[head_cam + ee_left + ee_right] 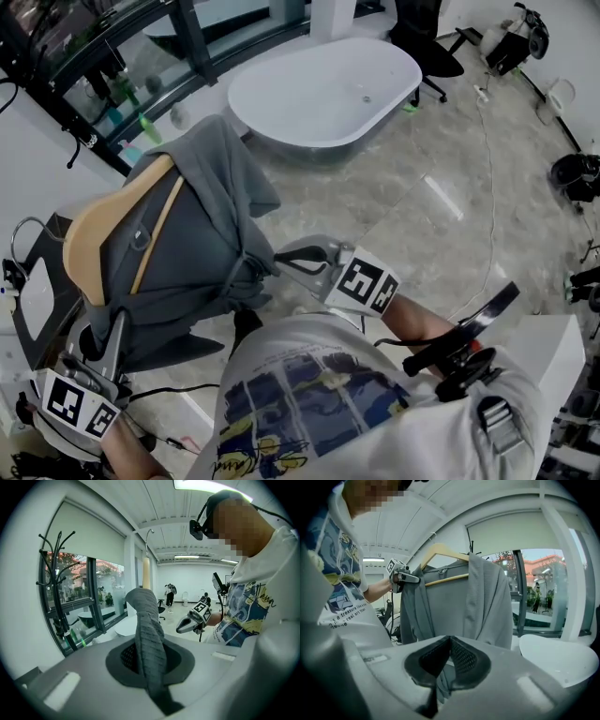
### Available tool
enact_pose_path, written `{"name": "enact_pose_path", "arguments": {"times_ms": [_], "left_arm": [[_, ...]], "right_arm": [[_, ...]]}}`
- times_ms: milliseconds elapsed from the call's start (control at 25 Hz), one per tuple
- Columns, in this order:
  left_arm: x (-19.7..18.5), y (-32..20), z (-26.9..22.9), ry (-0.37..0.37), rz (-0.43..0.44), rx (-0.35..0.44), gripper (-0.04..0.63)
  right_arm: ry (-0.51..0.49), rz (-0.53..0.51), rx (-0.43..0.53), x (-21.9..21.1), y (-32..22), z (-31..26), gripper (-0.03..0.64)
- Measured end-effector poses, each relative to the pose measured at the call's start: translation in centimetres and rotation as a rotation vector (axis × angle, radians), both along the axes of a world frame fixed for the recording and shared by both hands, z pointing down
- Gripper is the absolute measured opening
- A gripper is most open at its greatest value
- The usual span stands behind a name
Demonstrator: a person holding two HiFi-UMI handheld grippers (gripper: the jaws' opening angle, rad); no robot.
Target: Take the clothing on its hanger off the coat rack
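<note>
**Grey clothing off the rack, pinched at two edges**

The grey clothing (202, 234) hangs on its wooden hanger (98, 225) in the air in front of the person, held between the two tongs. It is apart from the black coat rack (57, 588), which stands against the window (93, 597) at the left of the left gripper view.

The left gripper (114, 328) is clamped on a fold of the grey cloth, which rises between its jaws as a thick ridge. In the right gripper view it sits at the clothing's side edge, just under one end of the hanger. The right gripper (279, 261) has its jaws closed on the opposite lower edge, where the cloth bunches into a knot at its tips.

In the head view the hanger's bare wooden shoulder sticks out past the cloth on the left. The rim of a white bathtub (328, 89) lies near the clothing's far edge. To the right of the tub, a wide stretch of marble floor (422, 206) runs open towards an office chair (427, 42).
</note>
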State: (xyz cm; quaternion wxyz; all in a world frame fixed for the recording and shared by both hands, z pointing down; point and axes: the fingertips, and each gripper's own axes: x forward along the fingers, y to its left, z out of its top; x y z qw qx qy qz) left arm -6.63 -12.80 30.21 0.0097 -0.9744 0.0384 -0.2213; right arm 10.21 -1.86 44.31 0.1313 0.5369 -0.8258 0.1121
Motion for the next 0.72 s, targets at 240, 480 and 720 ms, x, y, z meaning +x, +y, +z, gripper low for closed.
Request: {"name": "enact_pose_path", "arguments": {"times_ms": [240,480,720], "left_arm": [[0.5,0.6,0.1,-0.004,0.019,0.018,0.000],[1.0,1.4,0.2,-0.004,0.031,0.027,0.000],[1.1,1.4,0.1,-0.008,0.040,0.032,0.000]], "right_arm": [[0.024,-0.012,0.011,-0.3,-0.3,-0.2,0.003],[0.031,-0.011,0.018,-0.1,-0.1,-0.1,0.002],[0.046,-0.014,0.018,-0.3,-0.3,-0.2,0.002]]}}
